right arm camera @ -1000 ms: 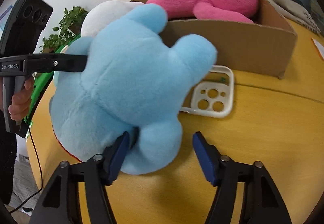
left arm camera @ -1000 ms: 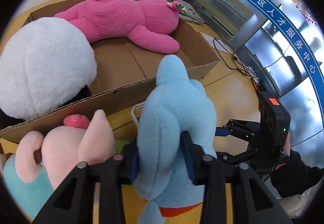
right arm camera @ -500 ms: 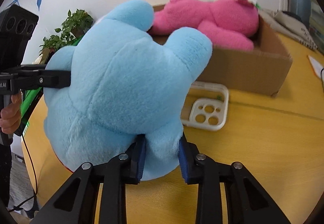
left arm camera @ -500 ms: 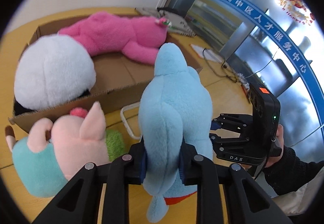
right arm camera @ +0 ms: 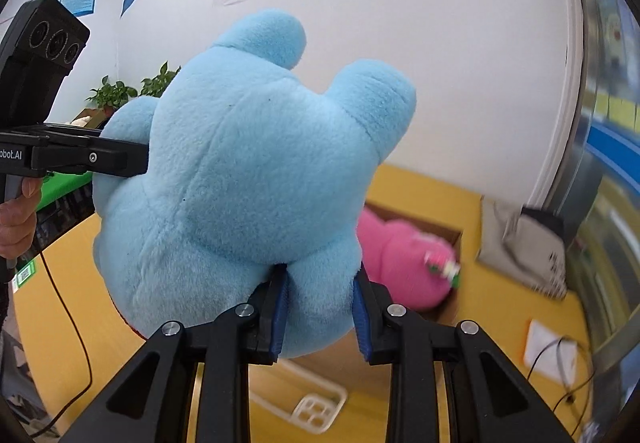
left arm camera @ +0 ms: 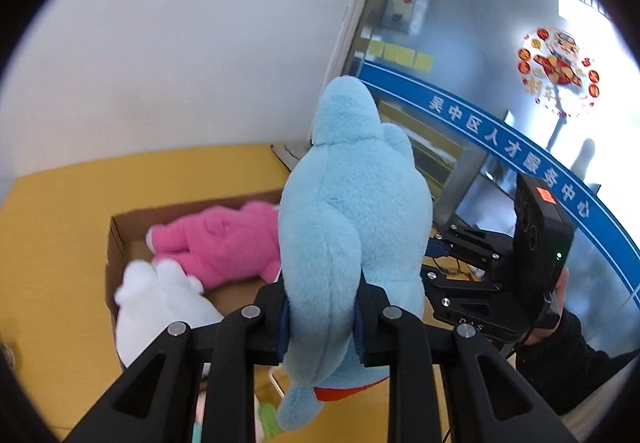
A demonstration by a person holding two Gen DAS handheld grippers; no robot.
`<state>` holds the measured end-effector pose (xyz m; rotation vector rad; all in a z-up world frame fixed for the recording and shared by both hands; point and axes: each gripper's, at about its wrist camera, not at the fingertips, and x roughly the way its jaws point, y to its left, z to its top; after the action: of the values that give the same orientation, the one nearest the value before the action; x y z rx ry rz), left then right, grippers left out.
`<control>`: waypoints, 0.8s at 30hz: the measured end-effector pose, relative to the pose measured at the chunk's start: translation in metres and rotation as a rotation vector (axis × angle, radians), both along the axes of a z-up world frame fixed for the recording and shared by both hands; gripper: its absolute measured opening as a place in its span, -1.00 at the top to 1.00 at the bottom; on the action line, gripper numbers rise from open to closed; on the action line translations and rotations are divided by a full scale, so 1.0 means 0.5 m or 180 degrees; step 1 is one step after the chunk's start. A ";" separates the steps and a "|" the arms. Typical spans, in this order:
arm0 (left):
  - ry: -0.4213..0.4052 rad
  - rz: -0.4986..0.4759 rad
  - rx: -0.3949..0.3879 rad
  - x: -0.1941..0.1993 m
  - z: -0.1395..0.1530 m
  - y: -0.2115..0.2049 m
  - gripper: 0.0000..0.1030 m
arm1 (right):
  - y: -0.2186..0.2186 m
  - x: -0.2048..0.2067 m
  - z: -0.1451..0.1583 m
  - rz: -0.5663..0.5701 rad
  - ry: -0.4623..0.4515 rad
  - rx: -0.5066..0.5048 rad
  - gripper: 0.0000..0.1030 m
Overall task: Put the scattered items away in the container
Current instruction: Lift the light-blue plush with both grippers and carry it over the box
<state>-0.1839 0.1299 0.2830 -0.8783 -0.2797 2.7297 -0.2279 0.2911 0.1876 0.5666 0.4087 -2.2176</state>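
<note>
I have both the left gripper [left arm camera: 320,317] and the right gripper [right arm camera: 320,317] clamped on the blue plush toy [left arm camera: 352,227], held aloft above the yellow table [left arm camera: 60,227], seemingly near the cardboard box [left arm camera: 114,243] with 2 toys, a pink plush [left arm camera: 220,239] and a white plush [left arm camera: 160,303].

You hold a light-blue fuzzy plush toy [left arm camera: 352,227] with a red-orange patch underneath; below sit a hot-pink plush [left arm camera: 218,243] and a white plush [left arm camera: 160,303] in the brown cardboard box [left arm camera: 114,243] on the yellow tabletop [left arm camera: 60,223]
</note>
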 end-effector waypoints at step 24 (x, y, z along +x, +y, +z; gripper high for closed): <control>-0.1409 0.0449 0.0259 -0.243 -0.393 -0.076 0.56 | -0.140 -0.247 -0.284 0.0002 -0.0495 0.0844 0.41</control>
<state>-0.3055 0.0920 0.0866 -1.4845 -0.5510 2.5929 -0.3515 0.2211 0.0456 0.8730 0.6252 -2.1145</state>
